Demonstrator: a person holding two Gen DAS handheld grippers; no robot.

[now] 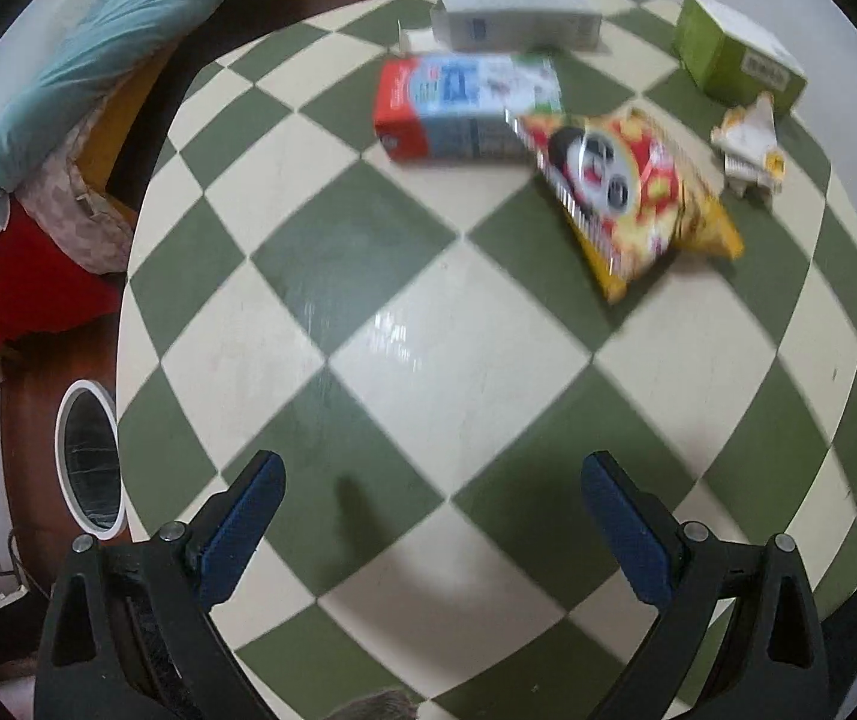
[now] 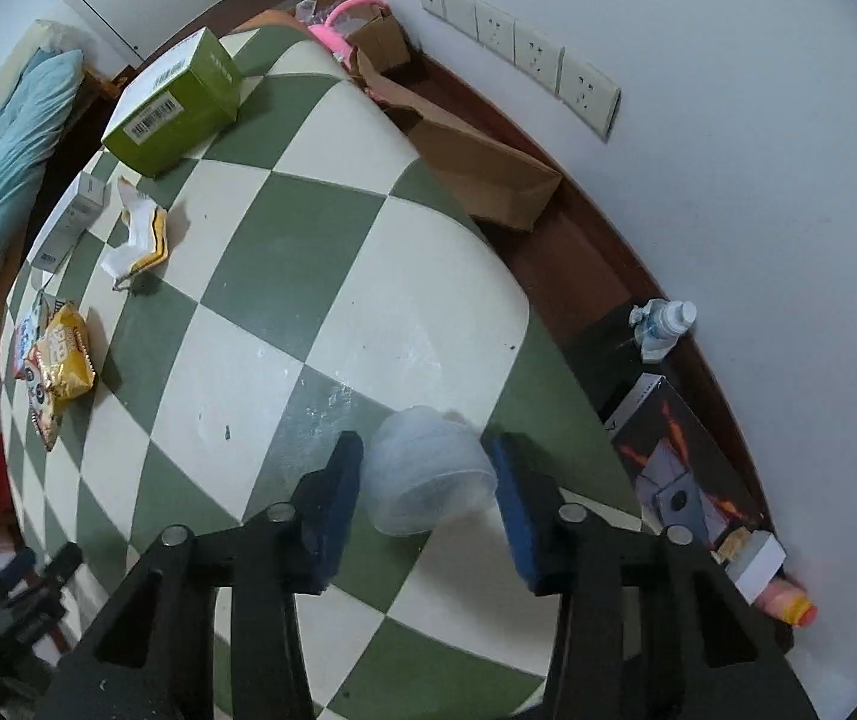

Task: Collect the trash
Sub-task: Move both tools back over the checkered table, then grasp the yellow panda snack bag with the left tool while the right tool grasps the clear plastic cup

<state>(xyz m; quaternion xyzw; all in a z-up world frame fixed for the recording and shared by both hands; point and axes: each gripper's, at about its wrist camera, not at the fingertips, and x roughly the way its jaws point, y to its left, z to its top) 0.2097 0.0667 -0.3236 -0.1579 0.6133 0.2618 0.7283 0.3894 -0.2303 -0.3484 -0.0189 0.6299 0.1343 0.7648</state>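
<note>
A clear plastic cup (image 2: 428,480) lies on its side on the green-and-cream checkered table (image 2: 308,276). My right gripper (image 2: 425,444) points down at it, shut on the cup with a blue pad against each side. My left gripper (image 1: 433,468) hangs open over bare table (image 1: 368,276), nothing between its fingers. Beyond it lie a red-and-blue carton (image 1: 458,108), a yellow-and-red snack bag (image 1: 626,192), a crumpled wrapper (image 1: 749,144), a grey-white box (image 1: 518,21) and a green box (image 1: 734,57).
A white-rimmed bin (image 1: 89,456) stands on the floor left of the table. Bedding (image 1: 68,90) lies beyond it. Along the wall past the table's right edge are a brown paper bag (image 2: 482,174), a plastic bottle (image 2: 662,324) and a dark box (image 2: 680,462).
</note>
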